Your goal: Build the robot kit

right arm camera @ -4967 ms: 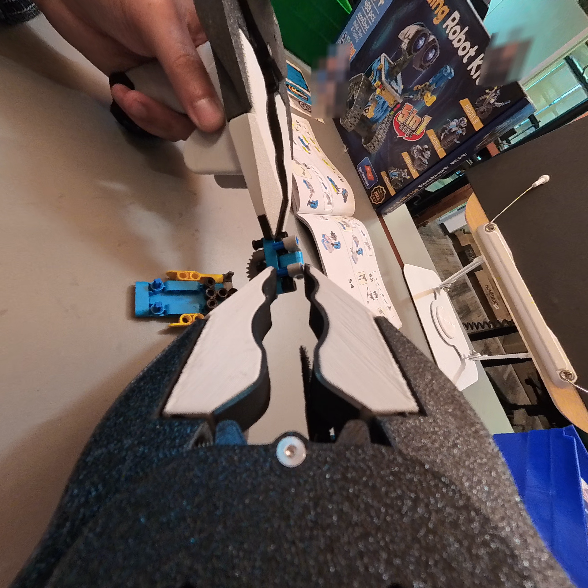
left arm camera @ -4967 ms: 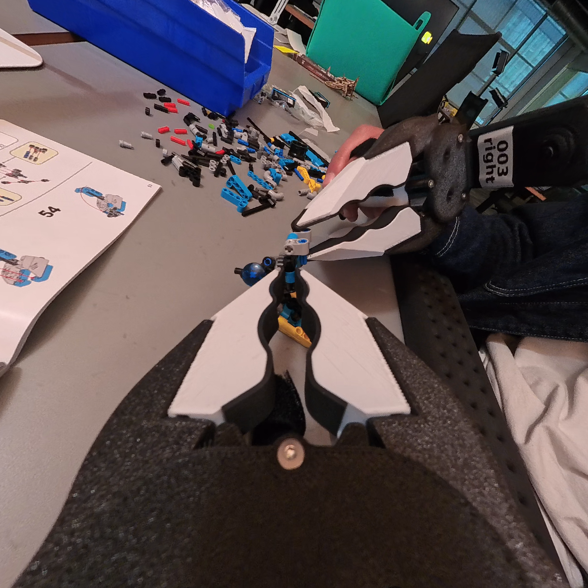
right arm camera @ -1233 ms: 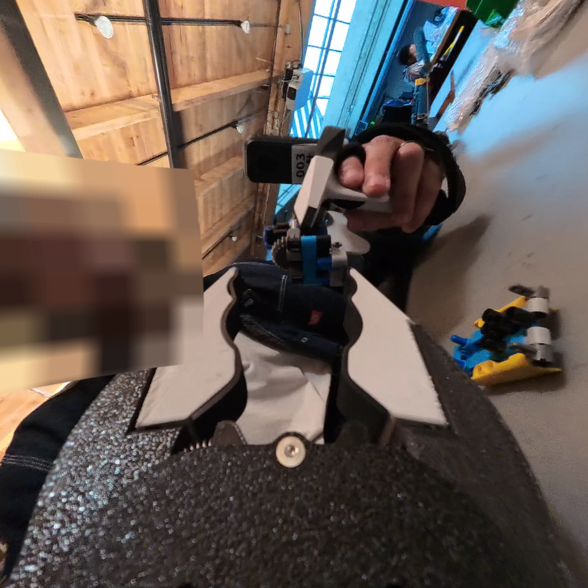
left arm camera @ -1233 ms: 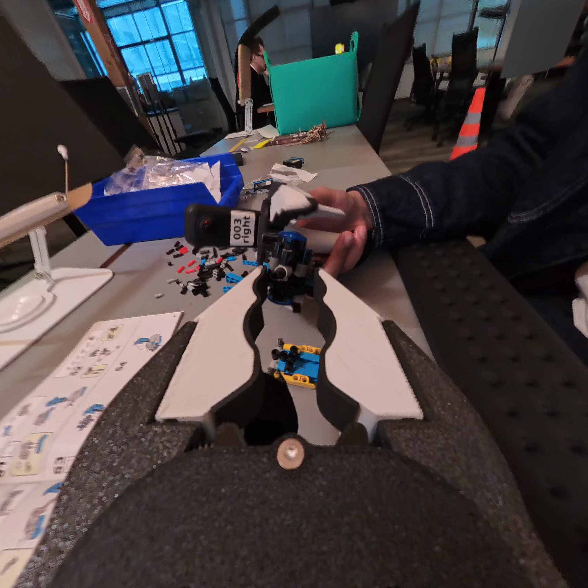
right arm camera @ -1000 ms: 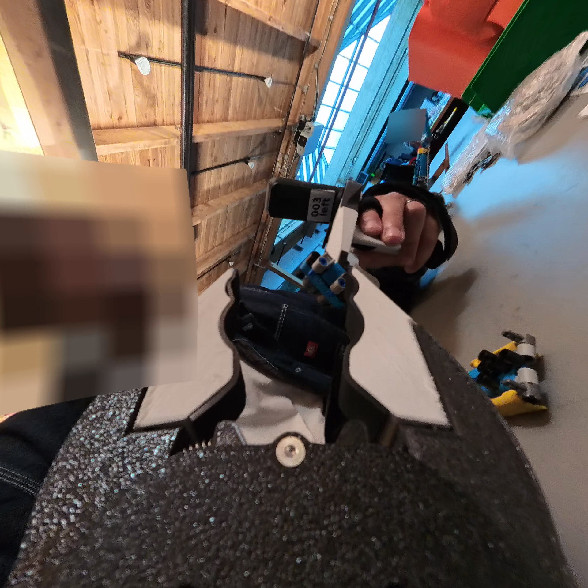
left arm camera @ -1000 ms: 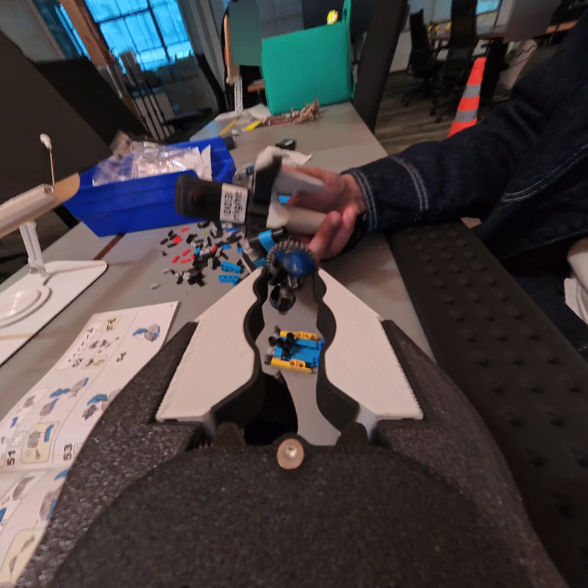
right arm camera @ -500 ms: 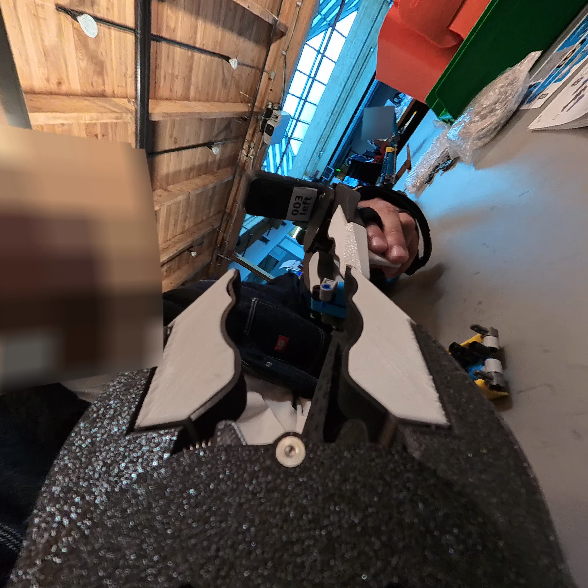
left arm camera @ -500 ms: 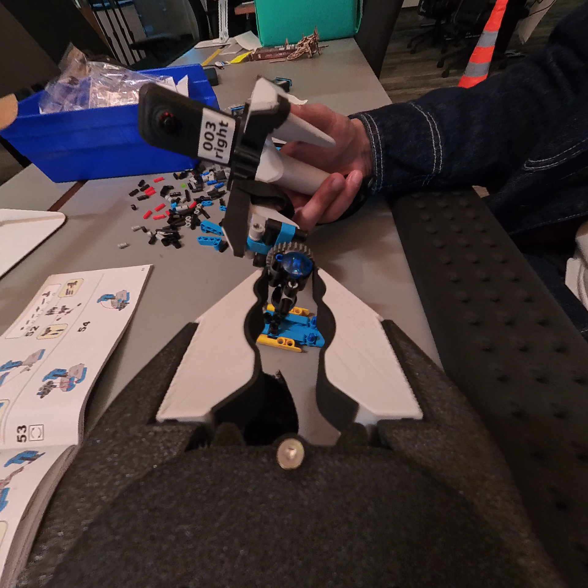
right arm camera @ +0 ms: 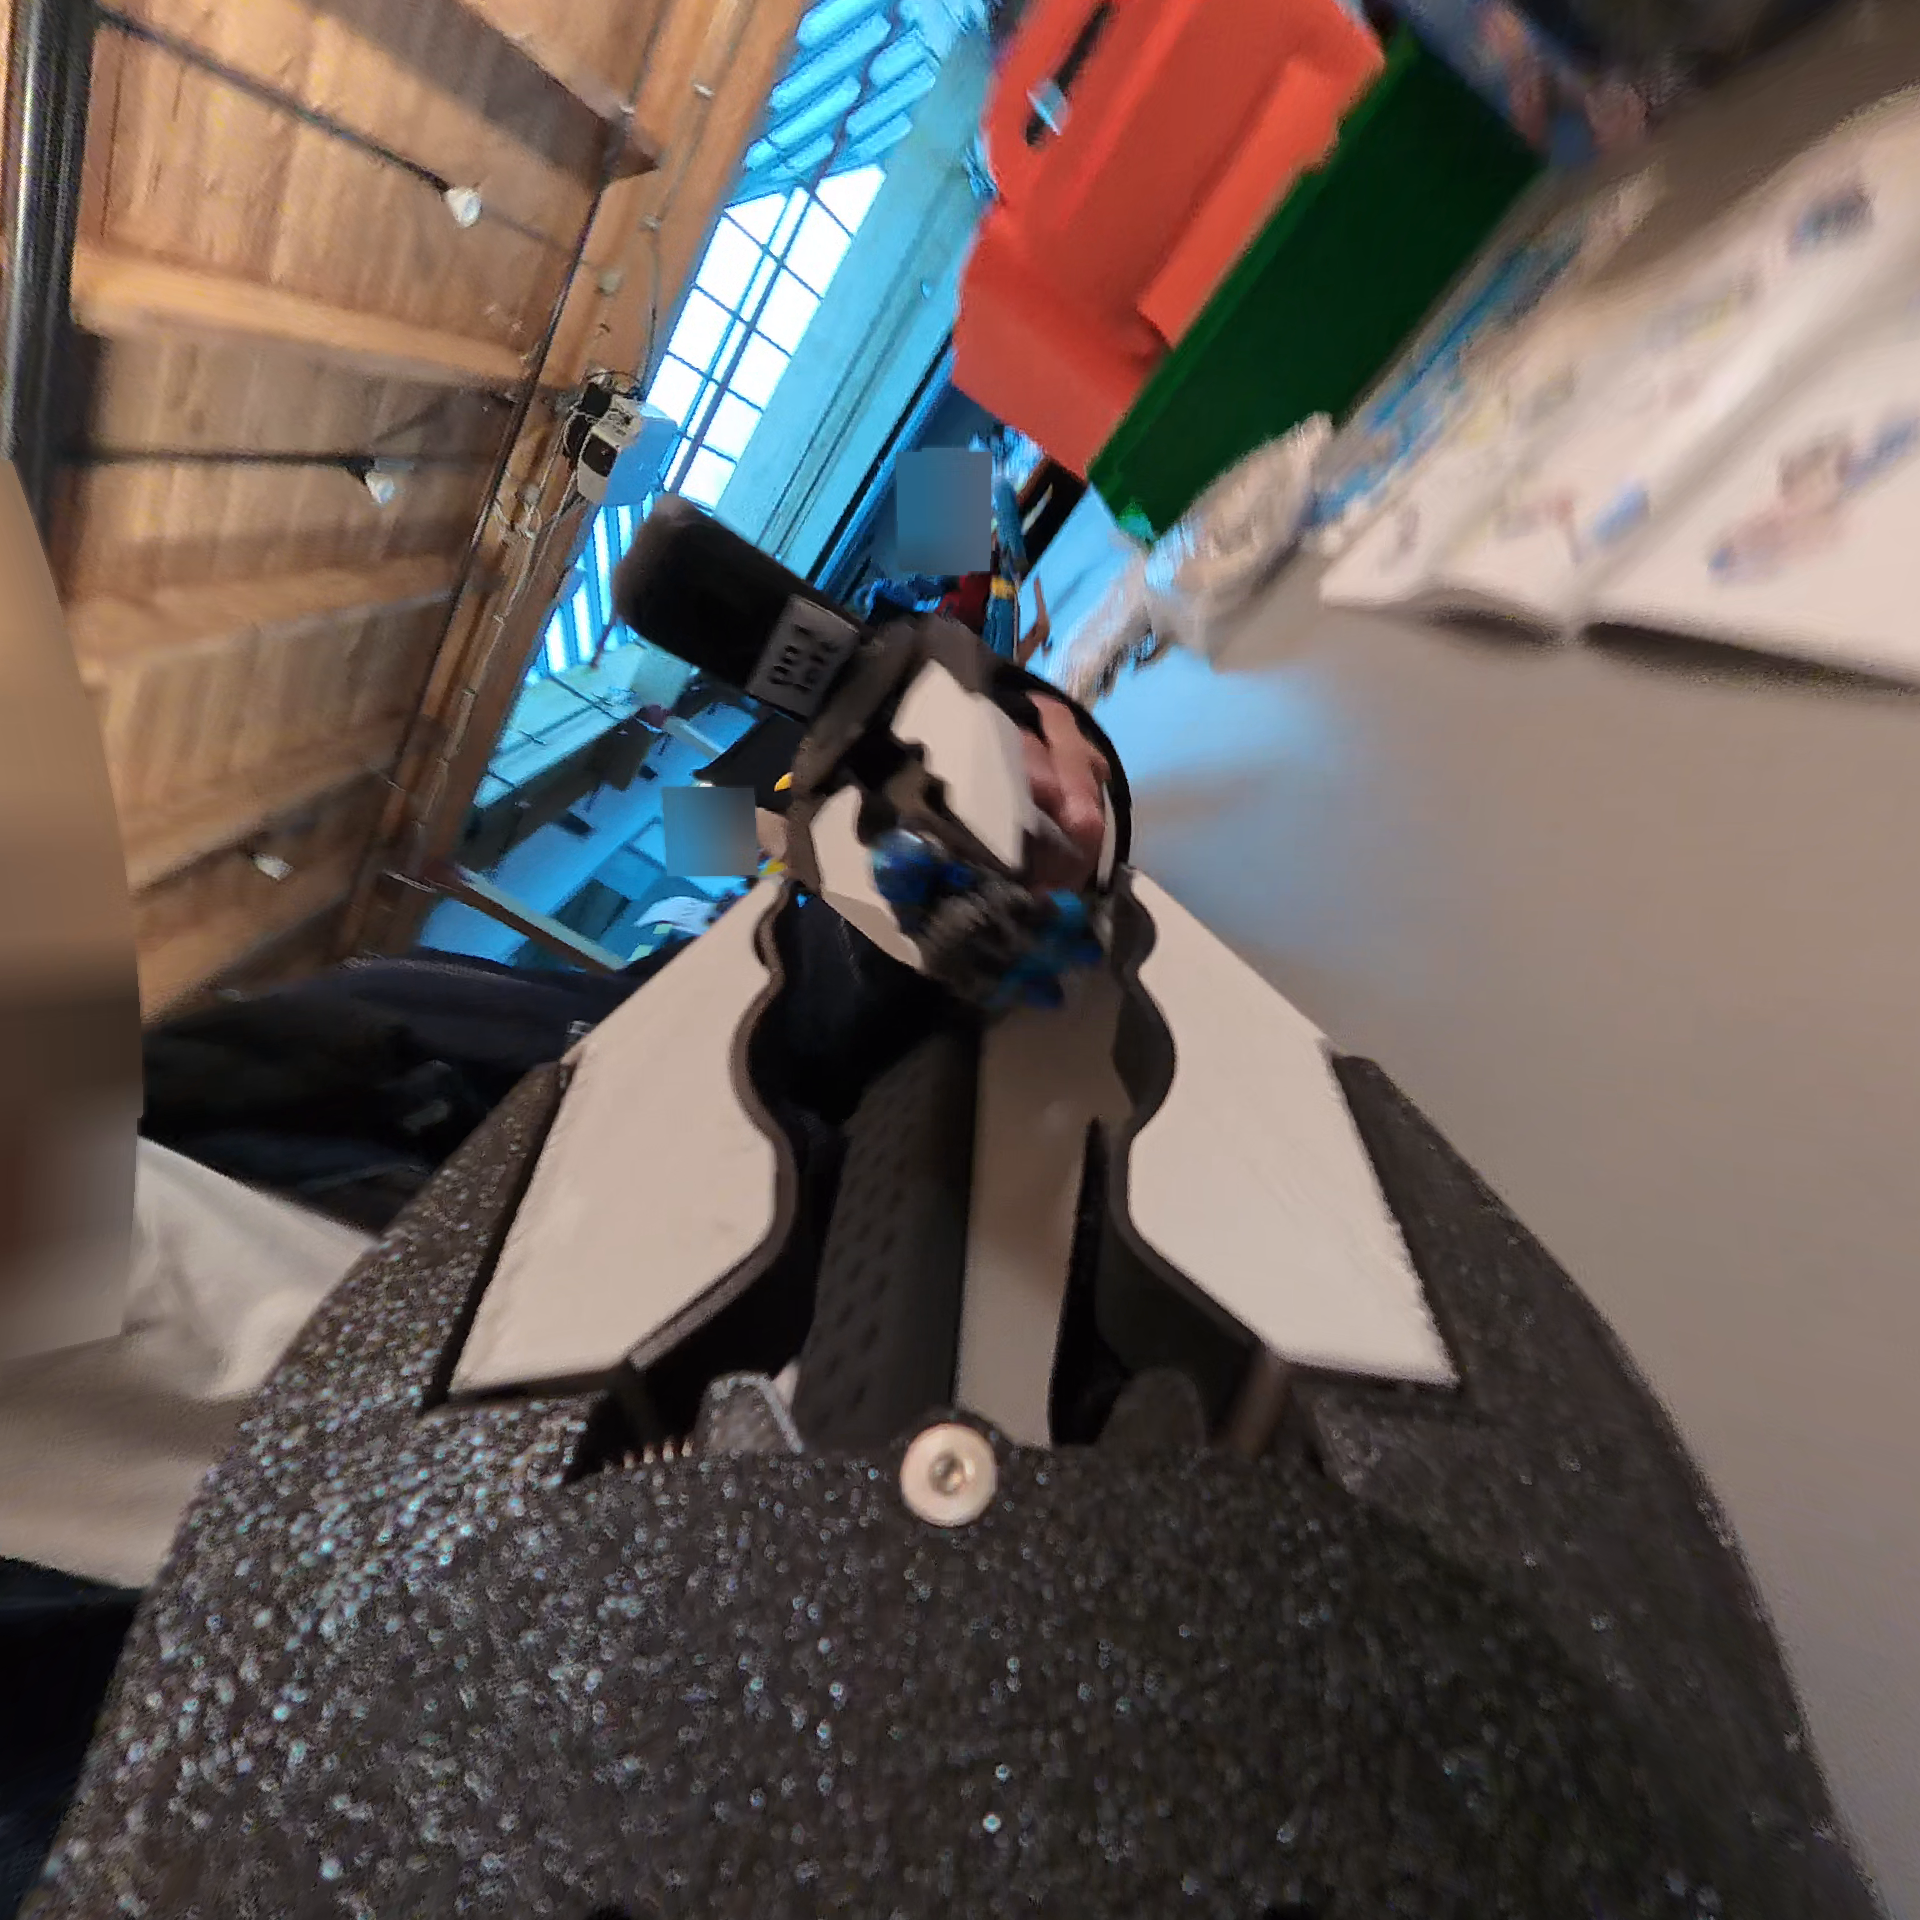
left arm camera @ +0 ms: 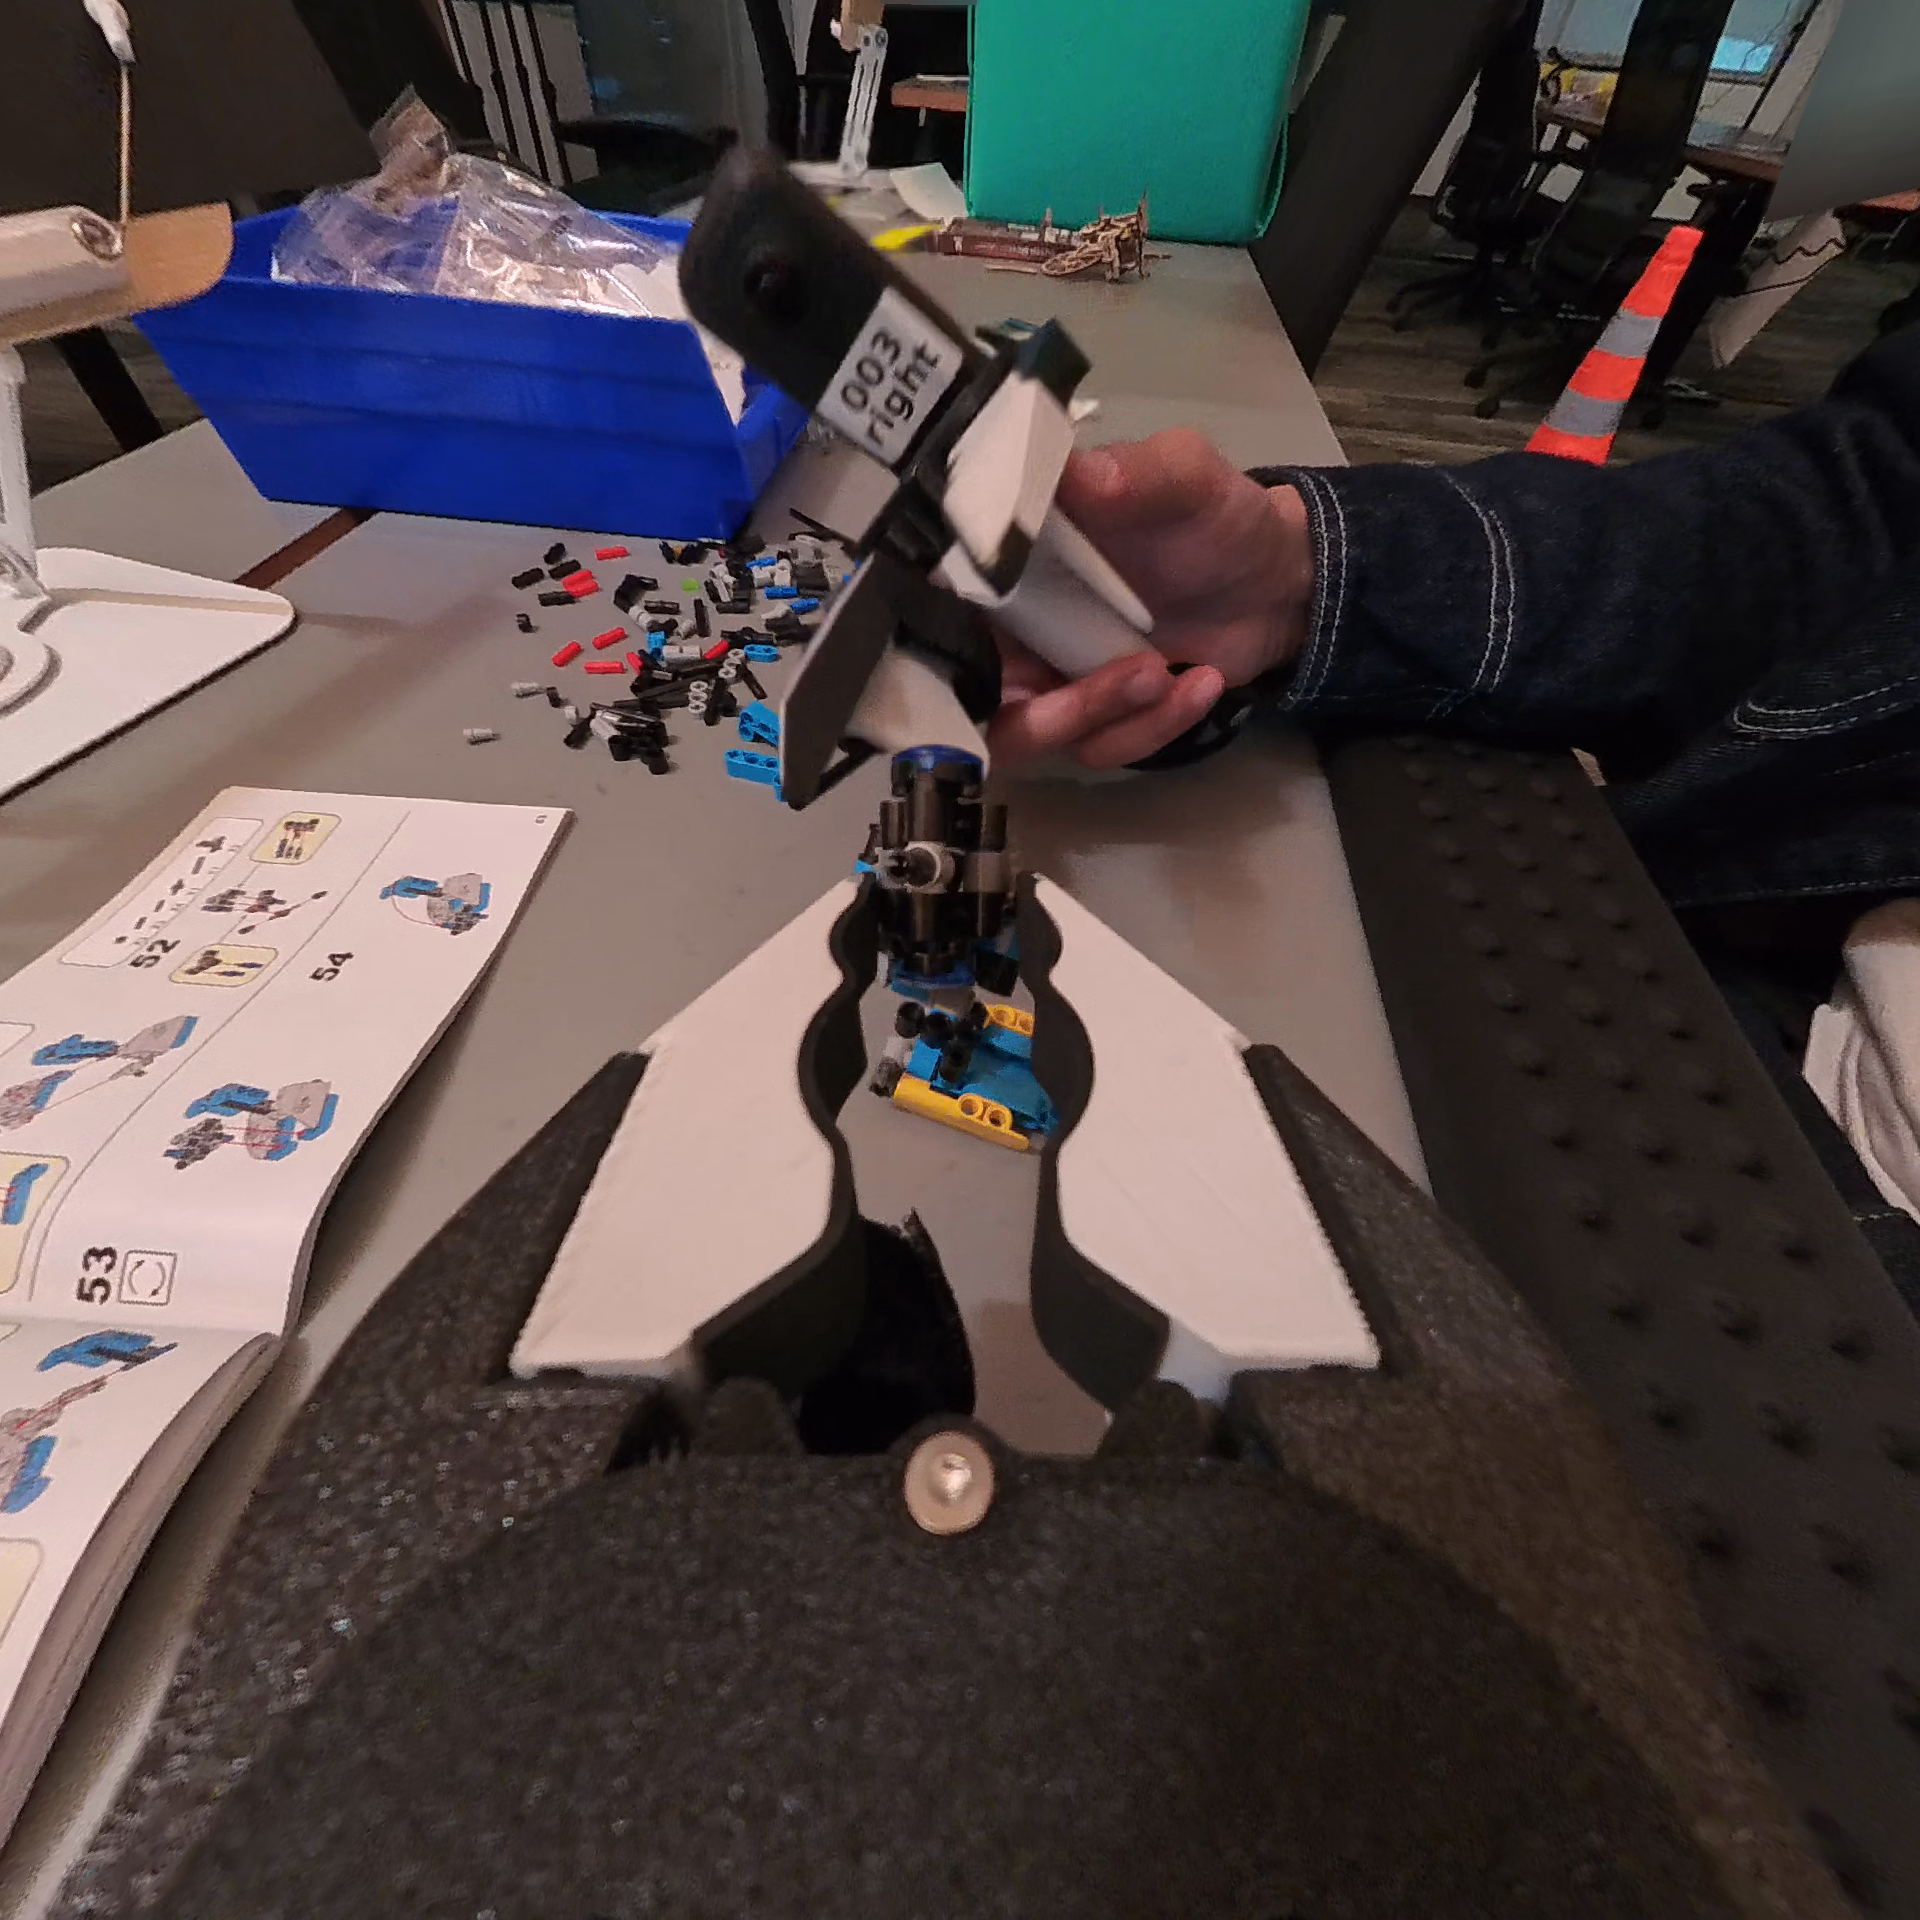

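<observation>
Assembly [left arm camera: 938, 894] — black, blue, gear-studded — in left claw [left arm camera: 943, 902]

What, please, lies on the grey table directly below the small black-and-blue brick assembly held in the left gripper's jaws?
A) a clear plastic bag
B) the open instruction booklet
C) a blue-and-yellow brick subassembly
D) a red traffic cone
C: in the left wrist view, the blue-and-yellow brick subassembly lies on the grey table beneath the black-and-blue brick assembly clamped by the left gripper.

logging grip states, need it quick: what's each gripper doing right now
Left gripper: shut on the small black and blue brick assembly.
Right gripper: open, its fingertips around the far end of the same assembly.
</observation>
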